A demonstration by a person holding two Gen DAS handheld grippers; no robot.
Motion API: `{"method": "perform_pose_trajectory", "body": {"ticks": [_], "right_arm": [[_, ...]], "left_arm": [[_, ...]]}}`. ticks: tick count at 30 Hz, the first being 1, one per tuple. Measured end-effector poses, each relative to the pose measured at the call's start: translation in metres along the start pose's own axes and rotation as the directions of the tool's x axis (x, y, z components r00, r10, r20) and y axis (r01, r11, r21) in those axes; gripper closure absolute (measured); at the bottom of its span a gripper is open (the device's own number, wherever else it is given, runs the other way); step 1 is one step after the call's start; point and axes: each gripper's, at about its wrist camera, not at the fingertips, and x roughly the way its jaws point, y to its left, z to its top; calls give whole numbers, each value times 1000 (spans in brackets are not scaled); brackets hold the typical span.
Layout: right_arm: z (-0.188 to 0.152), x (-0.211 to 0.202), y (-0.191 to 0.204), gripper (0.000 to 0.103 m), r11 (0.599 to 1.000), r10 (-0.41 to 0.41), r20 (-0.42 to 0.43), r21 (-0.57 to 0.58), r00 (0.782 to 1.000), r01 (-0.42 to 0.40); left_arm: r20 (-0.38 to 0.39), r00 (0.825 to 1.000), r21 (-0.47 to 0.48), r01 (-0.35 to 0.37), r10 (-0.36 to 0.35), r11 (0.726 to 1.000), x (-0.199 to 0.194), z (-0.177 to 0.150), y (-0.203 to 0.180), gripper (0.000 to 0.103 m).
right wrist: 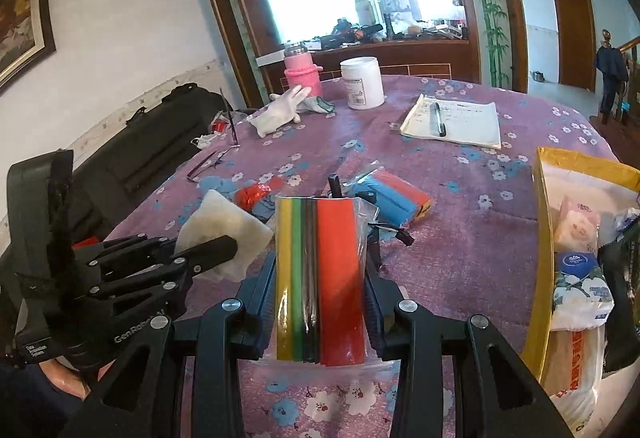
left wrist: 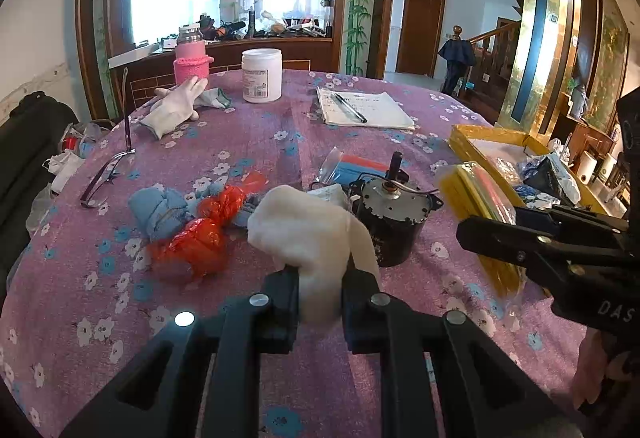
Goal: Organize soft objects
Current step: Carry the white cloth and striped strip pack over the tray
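On purple floral tablecloth [left wrist: 224, 133], just left of black motor [left wrist: 394, 217]: white soft pad [left wrist: 316, 238], clamped in left gripper [left wrist: 320, 278]. Right of motor: clear bag of coloured strips [right wrist: 320, 278], pinched by right gripper [right wrist: 322, 312]. Left of motor, beyond pad: red plastic bundle [left wrist: 200, 238], blue cloth bundle [left wrist: 158, 207].

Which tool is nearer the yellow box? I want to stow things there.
Right. The right tool, holding the bag of coloured strips, sits beside the yellow box; the left tool is farther off.
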Motion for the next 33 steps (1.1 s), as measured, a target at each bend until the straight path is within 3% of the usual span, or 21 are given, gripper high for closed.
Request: {"method": "perform_pose_trajectory", "body": {"ticks": [19,26,33], "right_arm": [[13,-27,-36,62,993,-38,90,117,995,28],[18,-45,-60,63,979,-109,120,187,987,85],[21,-72,-95,63,947,-170,150,300,974,119]], "left_arm": [[29,999,41,36,-38,998,-3,-1,-12,87],[3,1000,30,25,-25,999,-2,5,-16,87],[2,999,78,39,-39,996,-8,14,-45,87]]}}
